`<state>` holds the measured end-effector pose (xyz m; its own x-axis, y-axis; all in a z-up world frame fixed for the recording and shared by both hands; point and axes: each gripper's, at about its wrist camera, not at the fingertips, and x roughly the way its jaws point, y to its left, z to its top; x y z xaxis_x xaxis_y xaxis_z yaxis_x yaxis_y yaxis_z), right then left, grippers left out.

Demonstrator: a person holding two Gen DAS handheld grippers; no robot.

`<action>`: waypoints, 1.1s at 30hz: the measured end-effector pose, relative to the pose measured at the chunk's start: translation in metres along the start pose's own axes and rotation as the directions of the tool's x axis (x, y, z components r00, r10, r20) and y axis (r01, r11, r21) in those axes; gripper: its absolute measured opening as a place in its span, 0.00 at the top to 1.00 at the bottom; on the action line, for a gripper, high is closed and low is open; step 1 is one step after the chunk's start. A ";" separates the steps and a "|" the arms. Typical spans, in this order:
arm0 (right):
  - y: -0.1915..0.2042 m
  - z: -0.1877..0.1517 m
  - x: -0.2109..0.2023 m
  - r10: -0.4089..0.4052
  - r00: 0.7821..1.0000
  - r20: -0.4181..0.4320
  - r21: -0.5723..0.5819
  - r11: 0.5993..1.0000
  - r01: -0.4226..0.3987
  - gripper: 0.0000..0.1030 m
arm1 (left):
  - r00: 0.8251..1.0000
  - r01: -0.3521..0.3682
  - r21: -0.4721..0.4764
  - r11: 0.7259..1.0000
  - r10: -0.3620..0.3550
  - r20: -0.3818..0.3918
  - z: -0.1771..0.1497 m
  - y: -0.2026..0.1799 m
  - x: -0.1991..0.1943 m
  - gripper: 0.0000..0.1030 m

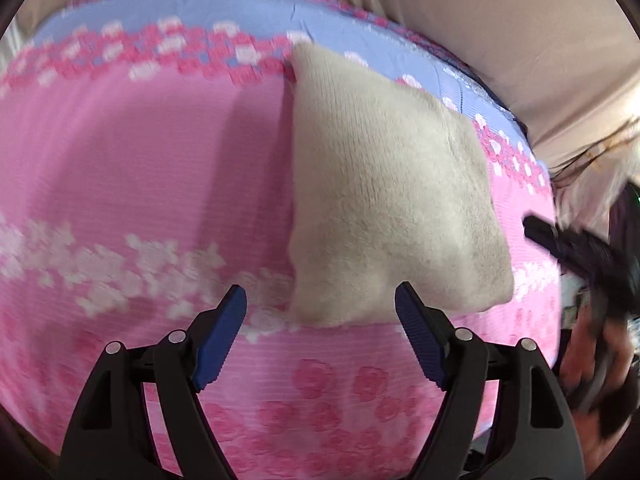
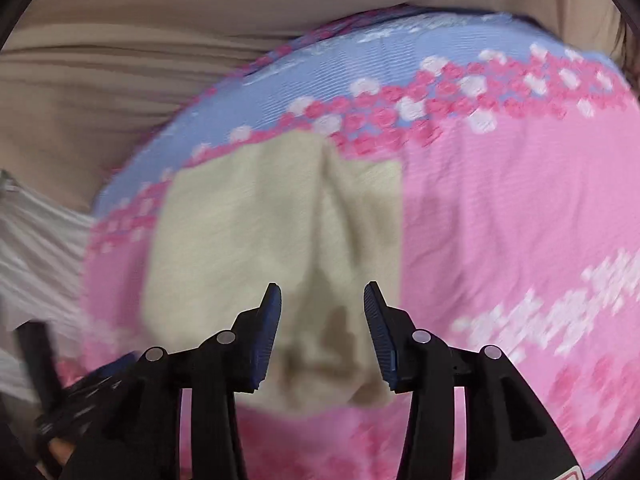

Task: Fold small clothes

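Note:
A cream fleece garment (image 1: 384,192) lies folded on a pink flowered cloth (image 1: 140,168). In the left wrist view my left gripper (image 1: 320,300) is open and empty, hovering at the garment's near edge. The right gripper's dark tip (image 1: 560,236) shows blurred at the right, beside the garment. In the right wrist view the garment (image 2: 248,240) lies flat with a ridge down its middle. My right gripper (image 2: 322,300) is open and empty above its near end.
The pink cloth (image 2: 500,208) has a blue band (image 2: 340,64) with pink and white flowers along its far edge. Beige fabric (image 2: 120,80) lies beyond it. White striped fabric (image 2: 36,248) is at the left in the right wrist view.

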<state>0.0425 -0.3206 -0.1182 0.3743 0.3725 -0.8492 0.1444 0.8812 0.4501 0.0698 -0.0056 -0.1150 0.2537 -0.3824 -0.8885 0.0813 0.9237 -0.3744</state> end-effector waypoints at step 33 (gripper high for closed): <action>0.011 0.063 0.018 -0.128 0.991 0.027 -0.092 0.987 0.130 0.90 | 0.999 0.050 -0.023 0.998 -0.049 0.020 0.063 -0.015 0.023 0.24</action>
<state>0.1089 -0.3228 -0.1114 0.3776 0.2485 -0.8920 0.1067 0.9452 0.3085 0.1353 -0.0269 -0.1136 0.2686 -0.4267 -0.8636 0.0711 0.9029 -0.4240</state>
